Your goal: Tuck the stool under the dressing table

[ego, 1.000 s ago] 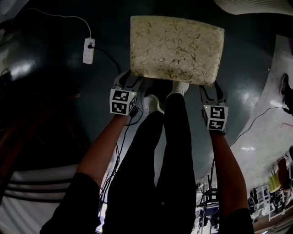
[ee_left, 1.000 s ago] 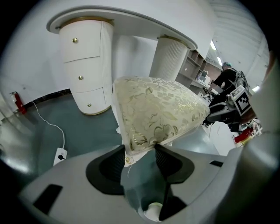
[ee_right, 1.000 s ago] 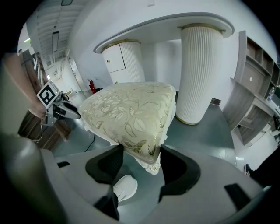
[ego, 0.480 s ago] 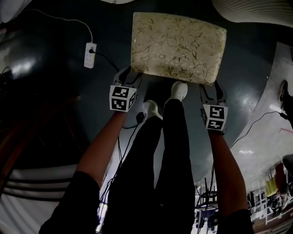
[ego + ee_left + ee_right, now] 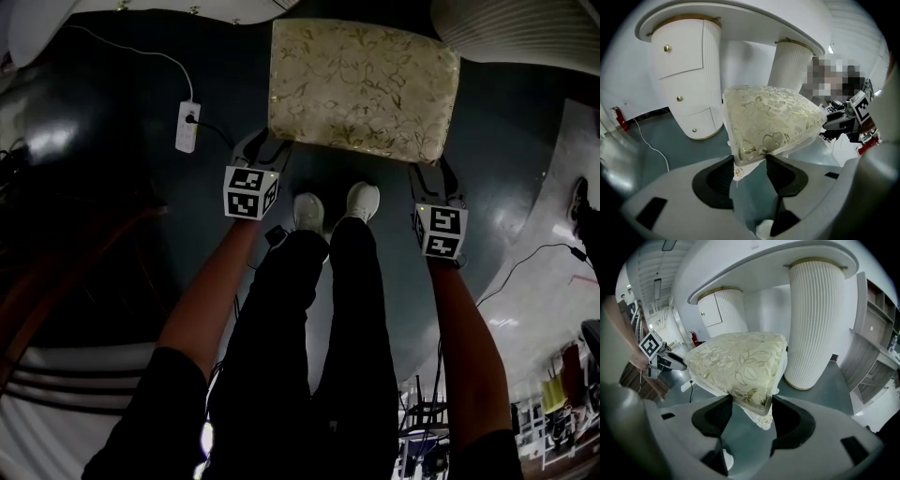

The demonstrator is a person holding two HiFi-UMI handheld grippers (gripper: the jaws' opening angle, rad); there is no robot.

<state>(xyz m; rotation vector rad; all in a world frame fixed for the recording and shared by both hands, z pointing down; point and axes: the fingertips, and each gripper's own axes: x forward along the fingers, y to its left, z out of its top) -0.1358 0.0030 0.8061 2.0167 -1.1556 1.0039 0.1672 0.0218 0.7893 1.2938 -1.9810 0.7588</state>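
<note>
The stool [image 5: 364, 86] has a cream cushion with a gold leaf pattern and sits ahead of my feet. My left gripper [image 5: 270, 148] is shut on its near left corner [image 5: 747, 154]. At the near right corner [image 5: 754, 401] my right gripper [image 5: 427, 173] is shut on the cushion too. The white dressing table [image 5: 511, 23] lies just beyond the stool, with its top [image 5: 740, 23] and ribbed pedestals [image 5: 815, 319] filling both gripper views. The stool's far edge sits at the table's front edge in the head view.
A white power strip [image 5: 187, 127] with a cord lies on the dark floor left of the stool. The left pedestal has drawers with gold knobs [image 5: 679, 98]. Cables [image 5: 534, 258] run over the floor at the right. Wooden shelving [image 5: 876, 333] stands right of the table.
The stool has moved forward, toward the dressing table, with both grippers still shut on its near corners. The person's feet have stepped up behind it.
</note>
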